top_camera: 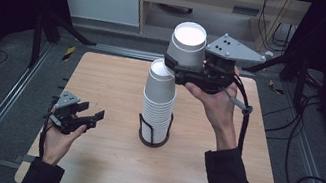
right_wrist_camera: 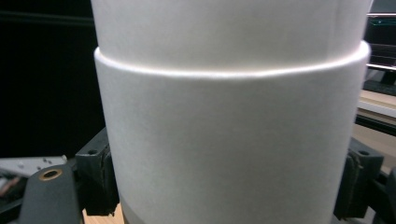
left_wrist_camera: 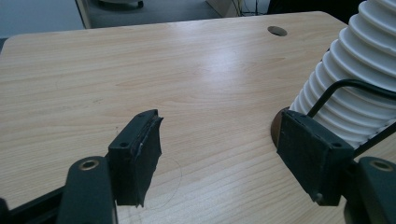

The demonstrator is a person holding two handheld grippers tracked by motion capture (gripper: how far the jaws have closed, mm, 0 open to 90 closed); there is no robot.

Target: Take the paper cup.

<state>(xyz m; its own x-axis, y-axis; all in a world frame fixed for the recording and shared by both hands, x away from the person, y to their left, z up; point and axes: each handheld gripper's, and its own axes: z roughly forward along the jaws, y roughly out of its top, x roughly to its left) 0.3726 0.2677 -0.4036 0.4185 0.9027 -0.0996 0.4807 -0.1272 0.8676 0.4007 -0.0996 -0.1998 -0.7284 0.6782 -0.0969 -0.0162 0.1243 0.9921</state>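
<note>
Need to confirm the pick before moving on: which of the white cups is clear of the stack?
The single cup clamped in the right gripper, raised beside the stack's top. The other cups remain nested together in the wire holder on the table.

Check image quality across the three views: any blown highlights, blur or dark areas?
High view: the held cup has its inside blown out to white, and the room around the table falls to near black. Left gripper view: sharp, with soft glare across the wood; the stack is evenly lit. Right gripper view: the cup sits so close that it looks soft, with a bright streak along its ridge.
</note>
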